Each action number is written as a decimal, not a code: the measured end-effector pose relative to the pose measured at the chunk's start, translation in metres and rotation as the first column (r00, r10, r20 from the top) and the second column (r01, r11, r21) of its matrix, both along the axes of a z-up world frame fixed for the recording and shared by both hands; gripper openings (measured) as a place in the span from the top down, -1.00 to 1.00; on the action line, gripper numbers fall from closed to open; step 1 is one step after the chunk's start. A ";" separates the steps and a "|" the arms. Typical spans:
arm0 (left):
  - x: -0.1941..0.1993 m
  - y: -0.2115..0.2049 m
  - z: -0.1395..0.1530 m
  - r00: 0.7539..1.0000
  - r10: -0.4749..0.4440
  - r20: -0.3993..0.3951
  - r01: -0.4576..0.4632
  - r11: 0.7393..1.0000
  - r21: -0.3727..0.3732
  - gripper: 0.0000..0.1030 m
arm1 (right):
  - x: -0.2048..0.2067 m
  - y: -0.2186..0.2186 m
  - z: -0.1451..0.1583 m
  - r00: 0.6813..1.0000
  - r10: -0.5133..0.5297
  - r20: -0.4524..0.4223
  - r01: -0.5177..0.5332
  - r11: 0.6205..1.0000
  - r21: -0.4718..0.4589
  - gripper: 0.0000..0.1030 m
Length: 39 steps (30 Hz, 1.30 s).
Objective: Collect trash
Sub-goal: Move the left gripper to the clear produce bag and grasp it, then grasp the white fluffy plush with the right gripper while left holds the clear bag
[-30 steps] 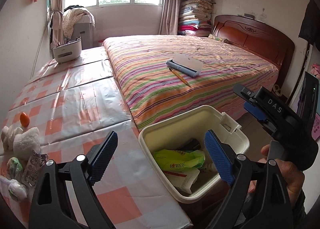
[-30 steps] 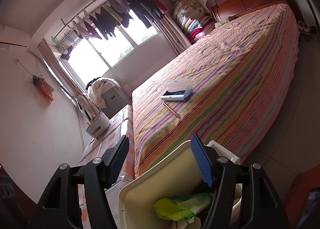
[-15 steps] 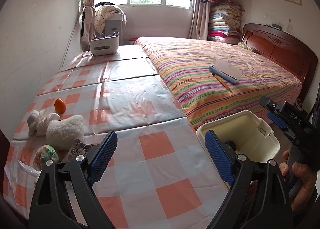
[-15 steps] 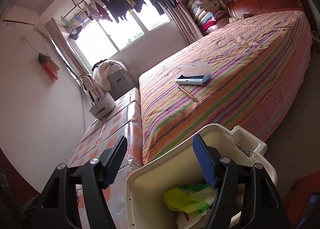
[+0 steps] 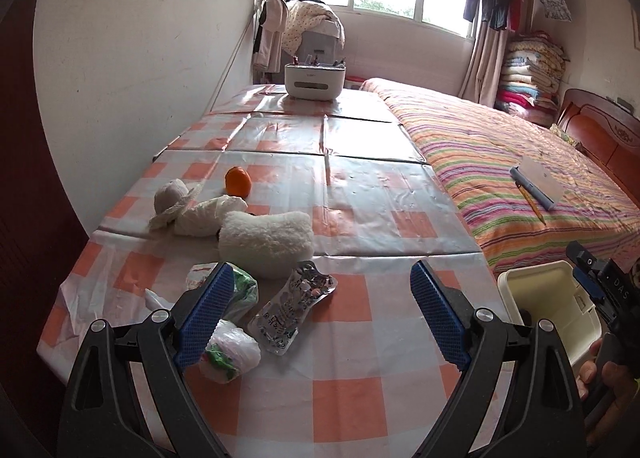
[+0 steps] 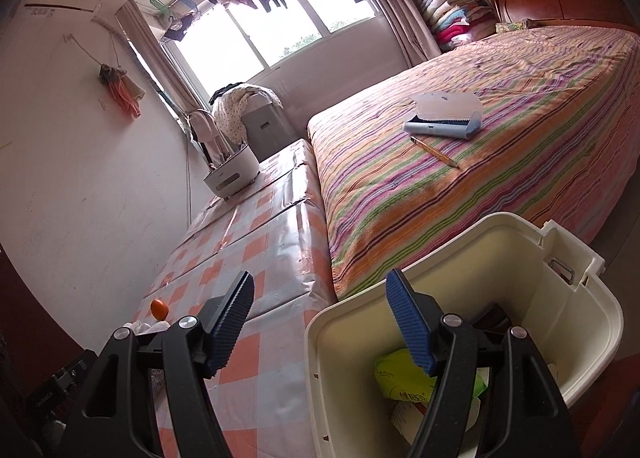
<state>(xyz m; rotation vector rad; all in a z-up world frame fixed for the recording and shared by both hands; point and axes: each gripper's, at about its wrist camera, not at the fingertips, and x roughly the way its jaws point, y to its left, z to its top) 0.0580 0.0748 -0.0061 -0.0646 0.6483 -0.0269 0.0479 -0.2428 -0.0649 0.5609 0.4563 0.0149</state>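
- Cream bin (image 6: 520, 270) off the surface's (image 5: 360, 358) right edge already holds a green packet (image 6: 400, 382)
- Foil pouch (image 5: 294, 308) and plastic wrappers (image 5: 232, 352) remain near its front-left corner
- Left hand-held gripper (image 5: 320, 316) and right hand-held gripper (image 6: 320, 322) gape wide, empty

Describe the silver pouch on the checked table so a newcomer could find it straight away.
Start at the orange-and-white checked table beside the striped bed, then look at its near end, just in front of the white plush toy. The silver pouch lies flat there, shiny and crinkled with printed text, unlike the knotted plastic bags left of it.
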 end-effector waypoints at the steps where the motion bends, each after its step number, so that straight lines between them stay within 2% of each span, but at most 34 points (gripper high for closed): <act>1: 0.002 0.010 0.000 1.000 0.029 -0.006 -0.029 1.000 0.002 -0.72 | 0.001 0.005 0.000 1.000 0.011 -0.002 -0.011 1.000 -0.006 -0.29; 5: 0.014 0.045 -0.012 0.991 0.108 -0.074 -0.108 0.994 0.010 -0.72 | 0.005 0.023 -0.001 0.998 0.058 -0.015 -0.058 0.998 -0.033 -0.30; 12: 0.036 0.070 -0.040 0.971 0.085 -0.223 -0.099 0.994 -0.054 -0.72 | 0.007 0.042 -0.004 0.994 0.102 -0.038 -0.104 0.992 -0.065 -0.30; 18: 0.052 0.081 -0.059 0.952 0.096 -0.291 -0.121 0.990 -0.072 -0.72 | 0.010 0.055 -0.007 0.990 0.132 -0.055 -0.136 0.986 -0.093 -0.30; 25: 0.060 0.095 -0.068 0.940 0.113 -0.322 -0.155 0.982 -0.108 -0.71 | 0.019 0.082 -0.006 0.973 0.217 -0.075 -0.226 0.965 -0.131 -0.30; 28: 0.061 0.101 -0.069 0.937 0.117 -0.328 -0.167 0.977 -0.130 -0.69 | 0.029 0.099 -0.002 0.960 0.268 -0.086 -0.279 0.948 -0.155 -0.30; 30: 0.060 0.104 -0.069 0.938 0.116 -0.325 -0.170 0.975 -0.144 -0.58 | 0.036 0.113 0.002 0.947 0.308 -0.089 -0.319 0.931 -0.178 -0.30; 32: 0.058 0.106 -0.070 0.938 0.108 -0.330 -0.169 0.973 -0.159 -0.23 | 0.042 0.128 0.006 0.934 0.346 -0.092 -0.358 0.912 -0.201 -0.30; 37: 0.056 0.113 -0.070 0.937 0.116 -0.329 -0.181 0.968 -0.175 -0.18 | 0.068 0.173 0.011 0.875 0.466 -0.132 -0.484 0.847 -0.221 -0.30; 39: 0.054 0.115 -0.069 0.938 0.125 -0.324 -0.189 0.966 -0.175 -0.15 | 0.077 0.192 0.010 0.848 0.510 -0.145 -0.530 0.817 -0.225 -0.37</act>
